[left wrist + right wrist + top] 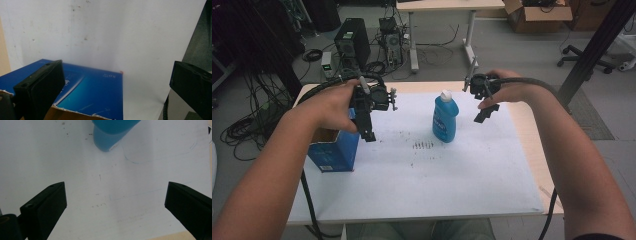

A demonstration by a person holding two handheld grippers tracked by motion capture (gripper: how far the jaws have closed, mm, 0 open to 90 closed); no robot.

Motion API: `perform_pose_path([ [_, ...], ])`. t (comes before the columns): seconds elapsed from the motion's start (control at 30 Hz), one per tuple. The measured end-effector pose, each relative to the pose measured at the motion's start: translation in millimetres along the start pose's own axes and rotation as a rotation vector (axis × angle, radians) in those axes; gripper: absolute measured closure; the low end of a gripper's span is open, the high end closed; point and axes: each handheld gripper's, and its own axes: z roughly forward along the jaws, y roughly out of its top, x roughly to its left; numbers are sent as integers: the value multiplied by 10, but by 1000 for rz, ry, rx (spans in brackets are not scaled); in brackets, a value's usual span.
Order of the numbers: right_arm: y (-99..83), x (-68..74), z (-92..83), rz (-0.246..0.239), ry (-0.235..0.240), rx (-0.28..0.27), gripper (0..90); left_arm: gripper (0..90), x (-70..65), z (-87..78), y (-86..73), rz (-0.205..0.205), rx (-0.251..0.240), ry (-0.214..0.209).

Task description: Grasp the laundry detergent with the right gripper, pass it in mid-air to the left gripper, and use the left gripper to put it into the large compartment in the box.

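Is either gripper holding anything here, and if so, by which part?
Nothing is held. The left gripper hangs open above the open blue cardboard box; the right gripper is open beside the blue plastic bottle.

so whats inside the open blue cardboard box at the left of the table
The blue cardboard box has a torn-open top showing brown inner wall. The left gripper and hand hover over it and cover most of the opening, so any contents cannot be seen.

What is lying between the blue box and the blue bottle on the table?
In the high view, only bare white sheet with small dark marks separates blue box and blue bottle.
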Motion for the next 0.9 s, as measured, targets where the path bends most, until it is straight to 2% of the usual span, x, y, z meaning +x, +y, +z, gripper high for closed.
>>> perform_pose_path([
  [0.27, -46, 65, 96, 19, 8, -16, 40, 4, -85, 9, -8, 14, 10, 1],
  [0.33, -66, 89, 153, 26, 12, -25, 40, 4, -133, 15, 2, 27, 17, 3],
  [0.5, -85, 136, 262, 35, 21, -37, 40, 4, -178, 28, 1, 30, 22, 4],
  [0.73, -87, 170, 369, 34, 24, -52, 40, 4, -207, 49, -3, 36, 28, 8],
  [0.9, -97, 201, 450, 63, 21, -85, 40, 4, -230, 79, 3, 41, 30, 4],
])
